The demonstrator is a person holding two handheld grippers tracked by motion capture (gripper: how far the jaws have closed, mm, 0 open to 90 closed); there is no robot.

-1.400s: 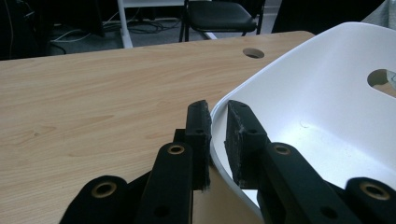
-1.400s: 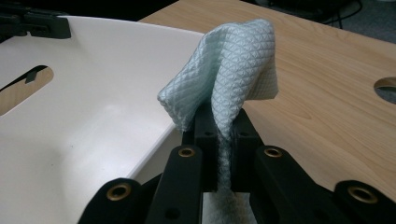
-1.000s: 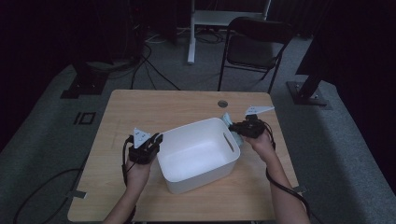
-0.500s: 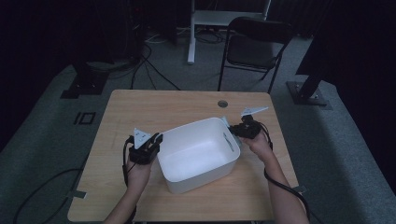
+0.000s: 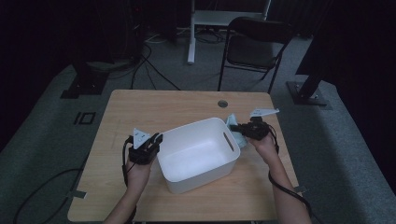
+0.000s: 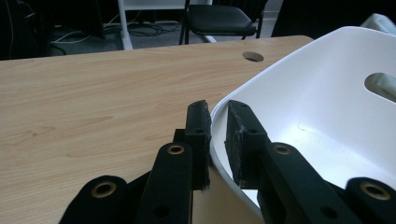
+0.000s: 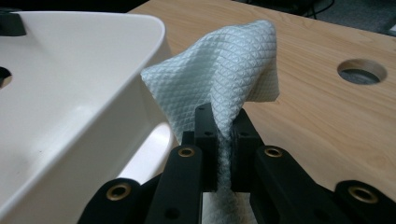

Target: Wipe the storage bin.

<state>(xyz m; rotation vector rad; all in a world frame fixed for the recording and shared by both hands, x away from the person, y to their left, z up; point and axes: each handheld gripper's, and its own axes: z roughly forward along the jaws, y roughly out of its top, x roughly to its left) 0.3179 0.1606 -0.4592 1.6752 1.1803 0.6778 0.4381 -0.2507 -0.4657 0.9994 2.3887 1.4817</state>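
The bench (image 5: 163, 107) is a light wooden top with a round cable hole (image 5: 222, 103) near its far edge. A black folding chair (image 5: 254, 49) stands on the floor beyond it.

The white plastic tub (image 5: 198, 156) sits near the middle of the bench, turned at an angle, with a slot handle in its right end wall. It looks empty. Judged from its thin moulded walls, it is light and stiff but smooth, so a pinch on the rolled rim will hold better than pressure on the flat wall.

The left tongs (image 6: 217, 135) straddle the rim at the tub's left end, one jaw outside the wall and one inside. The jaws stand close to the rim, and they appear to clamp it, steadying the tub.

The right tongs (image 7: 224, 140) are closed on a pale, quilted cloth (image 7: 224, 65). The cloth is held just outside the tub's right end, near the slot handle. Its free part stands up above the jaws in a loose fold.

The cloth is soft, light and limp. It will drape and drag, not hold shape. The present grip on a bunched fold is suitable; a single edge could slip free. Wiping the tub is the likely work in hand.
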